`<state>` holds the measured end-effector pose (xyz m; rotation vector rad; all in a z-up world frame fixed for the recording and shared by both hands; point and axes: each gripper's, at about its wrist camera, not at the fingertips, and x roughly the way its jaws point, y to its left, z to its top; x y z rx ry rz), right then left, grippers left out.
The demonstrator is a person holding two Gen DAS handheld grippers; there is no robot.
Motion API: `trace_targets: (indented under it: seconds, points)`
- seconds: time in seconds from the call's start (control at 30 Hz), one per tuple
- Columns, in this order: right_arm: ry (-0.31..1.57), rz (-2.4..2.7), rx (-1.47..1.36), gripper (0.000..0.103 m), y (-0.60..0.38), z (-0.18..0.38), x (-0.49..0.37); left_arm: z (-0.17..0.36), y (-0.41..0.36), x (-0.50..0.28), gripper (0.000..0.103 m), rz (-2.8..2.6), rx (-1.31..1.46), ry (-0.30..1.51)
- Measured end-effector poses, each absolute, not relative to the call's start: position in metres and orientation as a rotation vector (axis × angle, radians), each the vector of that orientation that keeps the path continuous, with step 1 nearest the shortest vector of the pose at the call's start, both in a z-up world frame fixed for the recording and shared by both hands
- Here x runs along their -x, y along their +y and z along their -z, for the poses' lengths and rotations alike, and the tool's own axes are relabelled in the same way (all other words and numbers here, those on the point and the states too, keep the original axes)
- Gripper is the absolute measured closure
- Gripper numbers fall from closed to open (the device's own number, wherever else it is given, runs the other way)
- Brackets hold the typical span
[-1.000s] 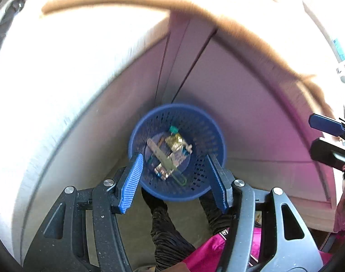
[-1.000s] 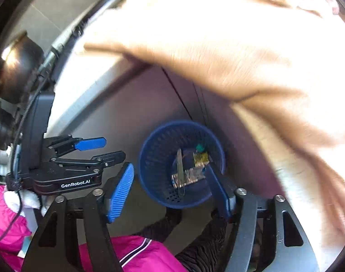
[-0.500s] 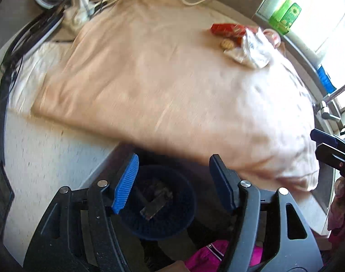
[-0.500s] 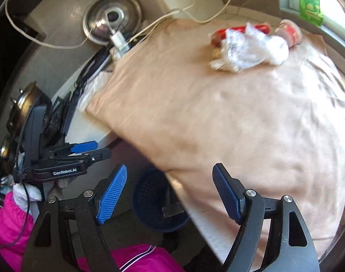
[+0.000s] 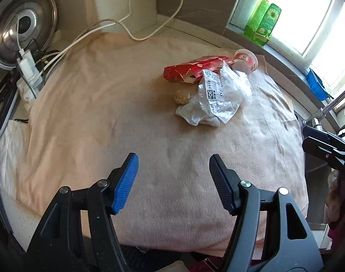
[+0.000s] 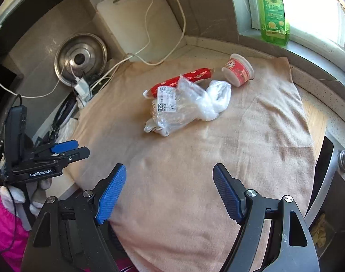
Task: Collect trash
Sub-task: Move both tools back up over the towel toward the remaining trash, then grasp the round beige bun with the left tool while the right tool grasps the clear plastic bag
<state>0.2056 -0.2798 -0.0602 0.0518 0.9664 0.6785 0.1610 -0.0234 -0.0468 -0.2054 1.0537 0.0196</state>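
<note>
Held the left gripper (image 5: 173,158) and right gripper (image 6: 169,167) over the near part of the peach towel (image 5: 104,124), claws of both spread wide, nothing between them. Found the trash heaped at the towel's far middle, well apart from both. Judged the crumpled plastic bag (image 5: 217,97) almost weightless, soft and slippery; best pinched at a bunched fold. Reckoned the torn red wrapper (image 5: 195,68) behind it light and flimsy; best nipped across a thin edge. Took the cup (image 5: 246,60), lying on its side, for stiff but crushable and apt to roll; best taken at the rim. Noted a crumbly lump (image 5: 182,96) just beside the bag, probably fragile. Expected the towel to give and bunch under a low pinch. Placed all this on a sunlit kitchen counter: pot lid (image 5: 22,27) and white cables (image 5: 136,36) behind, green bottle (image 5: 263,15) on the sill.
</note>
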Motion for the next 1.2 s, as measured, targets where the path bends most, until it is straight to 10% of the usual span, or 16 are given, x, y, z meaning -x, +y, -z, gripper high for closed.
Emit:
trace_targets:
  seconds: [1.2]
  points:
    - [1.130, -0.728, -0.287, 0.025, -0.261, 0.129, -0.352, 0.126, -0.018, -0.302, 0.062, 0.060, 0.292, 1.136]
